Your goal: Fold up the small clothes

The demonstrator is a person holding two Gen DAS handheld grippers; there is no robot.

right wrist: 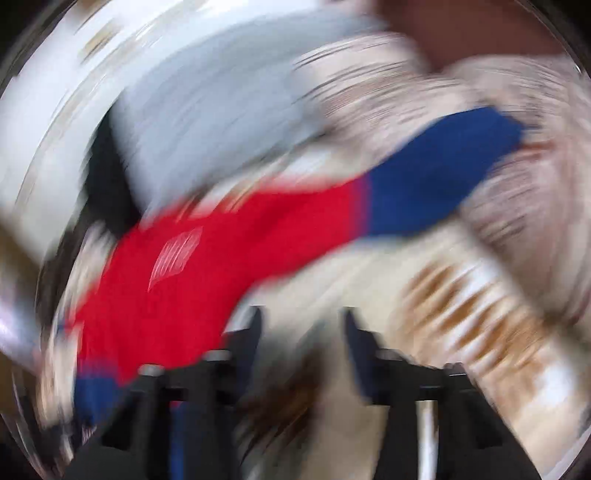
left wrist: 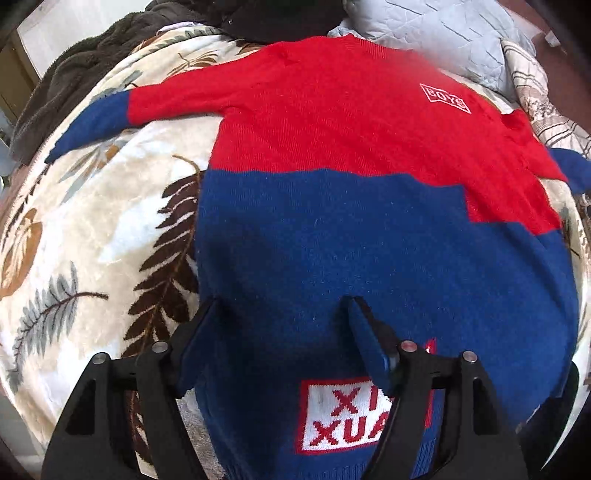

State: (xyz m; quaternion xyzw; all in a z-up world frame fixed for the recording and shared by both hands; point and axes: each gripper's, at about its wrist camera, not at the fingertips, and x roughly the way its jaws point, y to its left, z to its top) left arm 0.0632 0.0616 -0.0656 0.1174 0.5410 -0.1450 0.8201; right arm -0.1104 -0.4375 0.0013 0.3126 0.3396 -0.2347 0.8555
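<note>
A bed covered by a cream plush blanket printed with brown and grey fern leaves (left wrist: 92,229) takes up most of the left wrist view and serves as the folding surface, presumably because it is broad and soft enough for a garment to be spread out. At its far end a pale blue quilted pillow (left wrist: 436,33) and a dark brown fleece throw (left wrist: 74,62) are seen, with something black (left wrist: 258,22) bunched between them; little of the room beyond is shown.

A small red and blue knitted sweater (left wrist: 369,206) is laid flat, face up, in the middle of the blanket, hem nearest the left camera and neck farthest. One sleeve (left wrist: 110,118) is stretched out sideways, red down to a blue cuff, a layout that suits a fold of sleeves inward first; no fold is judged to have been made yet. A white patch with red letters (left wrist: 340,417) is knitted near the hem, and a smaller white-outlined label (left wrist: 445,98) sits on the chest.

The left gripper (left wrist: 284,332) is held just above the blue lower body, its blue-padded jaws spread apart with nothing between them.

The right wrist view is heavily motion-blurred. The other sleeve (right wrist: 369,199) is made out ahead, and the right gripper (right wrist: 303,332) is seen with jaws apart and empty, over the blanket beside the sweater.
</note>
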